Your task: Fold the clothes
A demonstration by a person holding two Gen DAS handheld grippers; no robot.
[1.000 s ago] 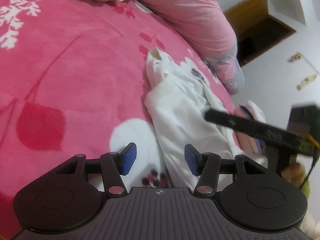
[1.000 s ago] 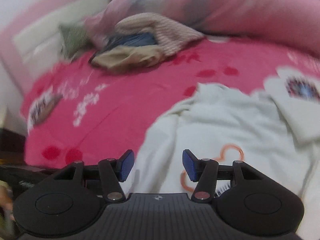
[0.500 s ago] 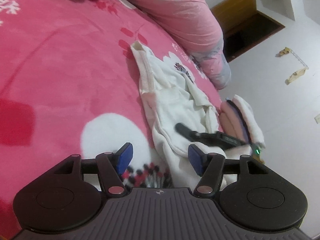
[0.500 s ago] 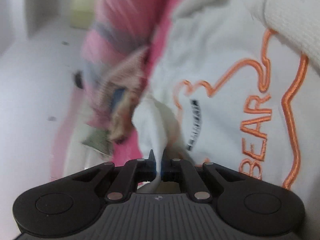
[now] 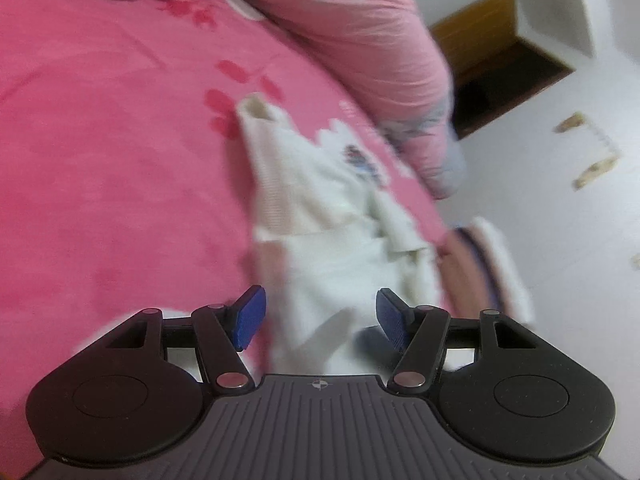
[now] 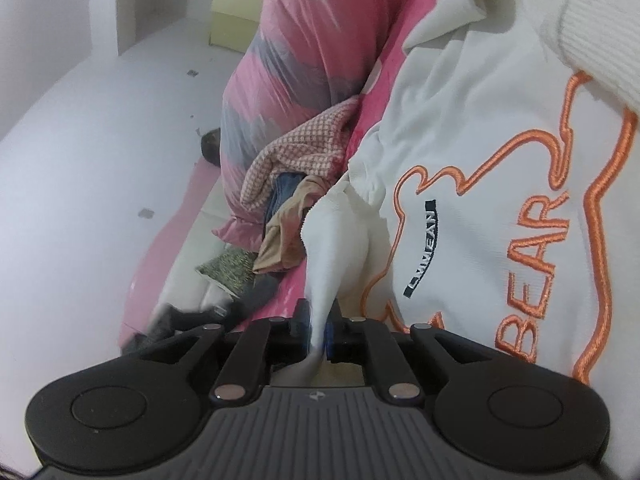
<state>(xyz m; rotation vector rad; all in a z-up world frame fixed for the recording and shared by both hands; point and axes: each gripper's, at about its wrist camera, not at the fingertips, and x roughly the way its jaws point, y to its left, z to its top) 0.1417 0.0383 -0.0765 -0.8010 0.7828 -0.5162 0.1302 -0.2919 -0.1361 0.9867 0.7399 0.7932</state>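
The white sweatshirt (image 6: pixel 500 184) is found crumpled on the pink bedspread (image 5: pixel 100 140), beside the rolled pink quilt (image 5: pixel 360 40); no fold is completed. 1 pinch of its fabric is clamped between the near-closed jaws of the right gripper (image 6: pixel 319 326), which have just been easing slightly. The left gripper (image 5: pixel 318 316) is held with jaws apart over the garment, nothing being pressed. Spreading flat and all folds are judged outstanding; the other clothes (image 6: pixel 296 168) by the quilt are untouched.
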